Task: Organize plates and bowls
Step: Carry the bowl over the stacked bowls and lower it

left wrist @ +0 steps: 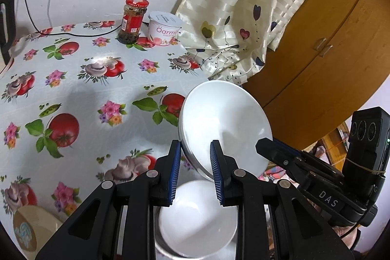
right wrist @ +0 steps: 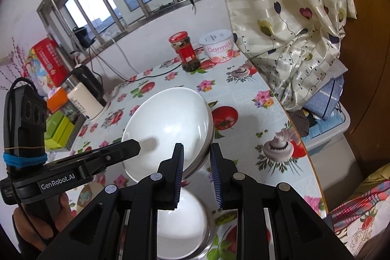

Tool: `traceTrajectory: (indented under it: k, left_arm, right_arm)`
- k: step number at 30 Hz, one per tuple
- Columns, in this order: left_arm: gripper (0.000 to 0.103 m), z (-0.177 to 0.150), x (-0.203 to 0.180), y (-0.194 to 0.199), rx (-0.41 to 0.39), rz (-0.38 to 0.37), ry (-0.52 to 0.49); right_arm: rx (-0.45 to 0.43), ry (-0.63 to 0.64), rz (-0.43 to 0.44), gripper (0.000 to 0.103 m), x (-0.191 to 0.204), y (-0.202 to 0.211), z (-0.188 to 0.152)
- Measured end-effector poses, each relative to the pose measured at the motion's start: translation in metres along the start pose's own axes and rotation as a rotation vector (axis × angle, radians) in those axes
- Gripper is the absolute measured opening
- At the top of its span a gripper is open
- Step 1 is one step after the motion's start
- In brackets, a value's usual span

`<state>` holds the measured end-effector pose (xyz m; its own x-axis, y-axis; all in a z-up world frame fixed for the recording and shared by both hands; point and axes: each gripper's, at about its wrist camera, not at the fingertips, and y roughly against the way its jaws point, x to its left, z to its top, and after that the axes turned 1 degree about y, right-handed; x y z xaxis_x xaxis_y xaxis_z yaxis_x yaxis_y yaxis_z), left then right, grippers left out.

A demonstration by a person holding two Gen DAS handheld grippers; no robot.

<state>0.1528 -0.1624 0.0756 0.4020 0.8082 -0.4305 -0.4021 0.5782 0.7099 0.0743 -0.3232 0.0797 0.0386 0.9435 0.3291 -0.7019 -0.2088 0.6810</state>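
Note:
A white bowl (left wrist: 224,123) with a shiny steel outside hangs tilted above the flowered tablecloth, held from both sides. My left gripper (left wrist: 195,162) is shut on its near rim in the left wrist view, while my right gripper (left wrist: 268,146) bites the opposite rim. In the right wrist view the same bowl (right wrist: 165,128) fills the middle. There my right gripper (right wrist: 197,155) is shut on the rim and my left gripper (right wrist: 131,146) clamps the far side. Directly below sits a second white bowl (left wrist: 197,218) (right wrist: 180,221), also steel outside.
A red-lidded jar (left wrist: 131,21) and a yogurt tub (left wrist: 164,28) stand at the table's back. A kettle (right wrist: 85,94) and boxes (right wrist: 46,60) line the left side. A beige patterned dish (left wrist: 26,230) lies near the front left. The curtain (left wrist: 243,4) hangs past the table's right edge.

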Motion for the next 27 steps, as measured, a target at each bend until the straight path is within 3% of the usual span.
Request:
traceTrajectory:
  k: [27]
  left_arm:
    - [0.026,-0.051,0.005,0.026,0.039,0.014,0.032]
  right_arm:
    - [0.027,-0.018,0.039,0.021,0.019,0.025,-0.043]
